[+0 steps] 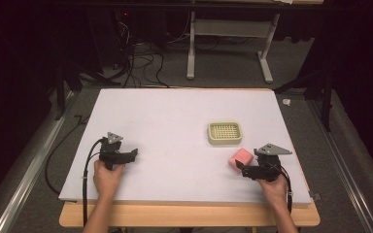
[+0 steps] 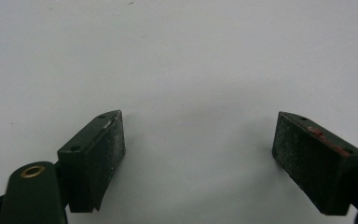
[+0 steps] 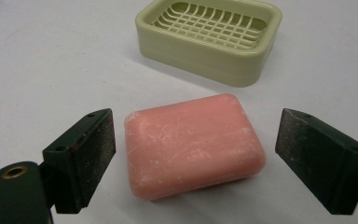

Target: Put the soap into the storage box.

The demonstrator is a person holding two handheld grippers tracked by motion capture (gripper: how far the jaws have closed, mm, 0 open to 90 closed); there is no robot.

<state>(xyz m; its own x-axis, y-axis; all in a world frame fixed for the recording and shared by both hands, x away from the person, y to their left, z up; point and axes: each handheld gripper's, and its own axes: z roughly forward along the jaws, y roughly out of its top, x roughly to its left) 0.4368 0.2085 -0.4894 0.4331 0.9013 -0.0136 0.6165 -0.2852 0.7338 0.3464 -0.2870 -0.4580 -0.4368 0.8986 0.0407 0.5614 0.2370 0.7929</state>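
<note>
Right gripper view is putting us right on top of it: the right gripper (image 3: 193,163) is straddling the pink soap bar (image 3: 193,145), jaws spread wide, one on each flank and neither touching. The risk, as I'm reading it: soap is slick and round-edged, so a squeeze landing off-centre could be squirting the bar out sideways or skating it across the white table (image 1: 175,121). Pressing too hard could be denting it too. The bar is looking matte and chalky, scuffed with pale streaks, corners softened, lying flat. It is sitting just in front of the green soap dish (image 3: 209,39), near but not touching, and that slatted dish is sitting empty. Far to the left of the dish, the left gripper (image 2: 198,156) is idling over bare table, jaws wide, holding nothing.
</note>
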